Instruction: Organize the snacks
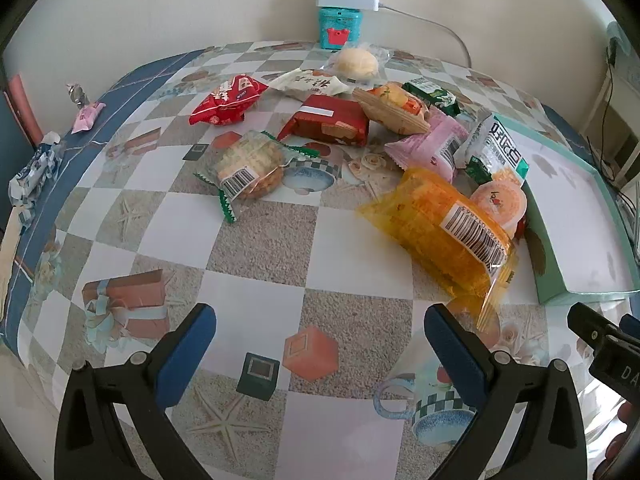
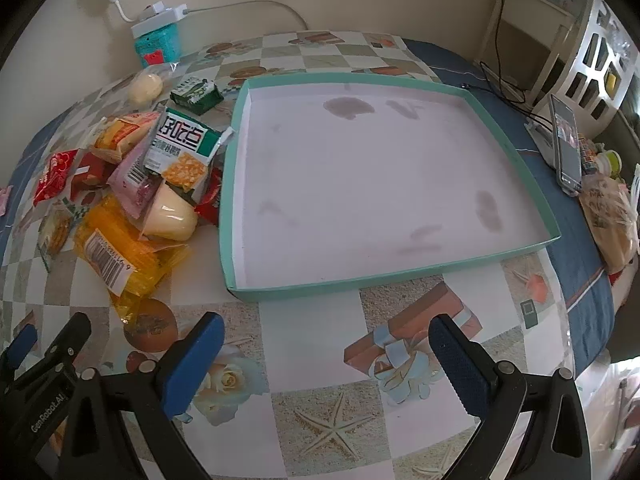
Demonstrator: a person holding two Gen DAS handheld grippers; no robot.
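- The left claw (image 1: pixel 320 344) hangs low over the worktop (image 1: pixel 256 240), its blue-padded fingers (image 1: pixel 188 356) wide apart with nothing between them.
- The right claw (image 2: pixel 326 360) is likewise spread apart and holds nothing; it hovers above the checkered cloth just short of the teal tray (image 2: pixel 516 152).
- The tray's pale floor carries no snacks, only a few dull stains.
- In the right wrist view the heap of snacks sits at nine to ten o'clock of the tray, touching its left wall.
- In the left wrist view the yellow packet (image 1: pixel 436 228) with a barcode lies nearest, at one o'clock from the left claw; an orange jelly cup (image 1: pixel 502 200) rests against its far side.
- A white-and-green packet (image 1: pixel 494 150) leans beside the tray's edge, with a pink packet (image 1: pixel 430 148) just to its left.
- A round biscuit in a clear, green-edged wrapper (image 1: pixel 248 166) lies apart from the heap, at eleven o'clock.
- Farther back are a dark red packet (image 1: pixel 328 120), a bright red packet (image 1: pixel 228 100), a white packet (image 1: pixel 310 84) and a wrapped pale bun (image 1: pixel 356 62).
- A teal tin (image 1: pixel 340 26) under a white power strip (image 1: pixel 347 0) stands at twelve o'clock by the wall.
- A small pink sweet (image 1: pixel 88 116) lies alone at ten o'clock near the worktop's edge.
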